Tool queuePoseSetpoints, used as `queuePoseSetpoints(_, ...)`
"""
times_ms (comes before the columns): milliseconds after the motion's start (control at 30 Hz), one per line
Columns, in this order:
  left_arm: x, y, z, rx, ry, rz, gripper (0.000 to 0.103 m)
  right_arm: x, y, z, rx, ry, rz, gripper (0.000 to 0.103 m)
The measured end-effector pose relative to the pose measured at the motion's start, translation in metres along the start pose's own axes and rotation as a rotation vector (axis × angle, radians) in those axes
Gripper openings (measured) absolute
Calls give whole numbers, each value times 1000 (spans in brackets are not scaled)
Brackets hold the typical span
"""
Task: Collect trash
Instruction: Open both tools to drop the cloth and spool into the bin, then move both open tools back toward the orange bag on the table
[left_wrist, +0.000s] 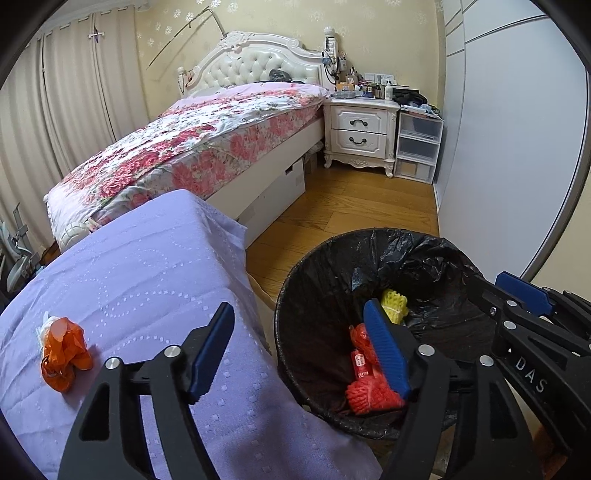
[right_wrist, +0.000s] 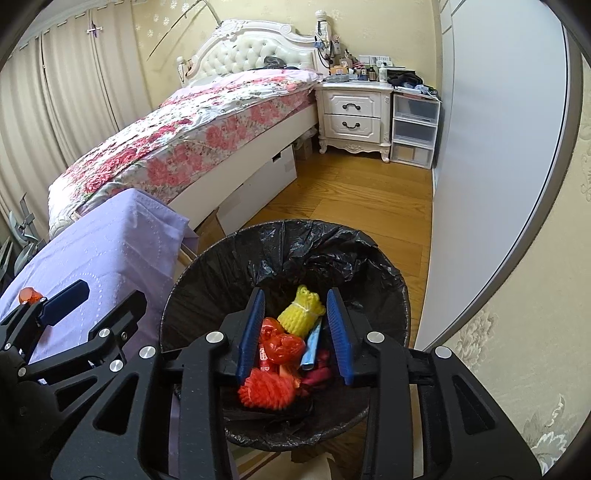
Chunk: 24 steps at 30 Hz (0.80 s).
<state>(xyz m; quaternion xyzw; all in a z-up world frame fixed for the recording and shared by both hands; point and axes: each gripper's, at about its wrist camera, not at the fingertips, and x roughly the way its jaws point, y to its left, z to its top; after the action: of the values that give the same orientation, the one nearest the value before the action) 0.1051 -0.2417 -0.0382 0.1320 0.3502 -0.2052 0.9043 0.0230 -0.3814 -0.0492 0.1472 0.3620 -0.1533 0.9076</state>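
your left gripper (left_wrist: 299, 350) stands wide apart, nothing between its pads, straddling the edge of the lilac-covered table (left_wrist: 147, 266) and the rim of the trash bin (left_wrist: 332, 258). your right gripper (right_wrist: 295, 332) hangs over the bin mouth, jaws parted and empty. in the black-lined bin lie a yellow foam net (right_wrist: 301, 314), a red foam net (right_wrist: 266, 391), a red wrapper (right_wrist: 282, 345) and a blue packet (right_wrist: 312, 343). one orange wrapper (left_wrist: 62, 354) is on the table, left of your left gripper, apart from it.
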Motion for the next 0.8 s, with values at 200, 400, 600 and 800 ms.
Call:
queuePoseSetpoints(200,-12,12,-4,-15,-4,14,73,-4,3,-1,4,-4,11,45)
queuePoseSetpoints(400,-30,29,-13,-34,-14,44,74,-8,16,-8,-14,8,38,49)
queuePoseSetpoints(600,-50,59,-27,-74,-18,90,75,-12,41,-16,-52,16,78,51)
queuePoseSetpoints(800,-68,104,-49,-132,-3,188,75,-16,79,-22,-113,24,128,56)
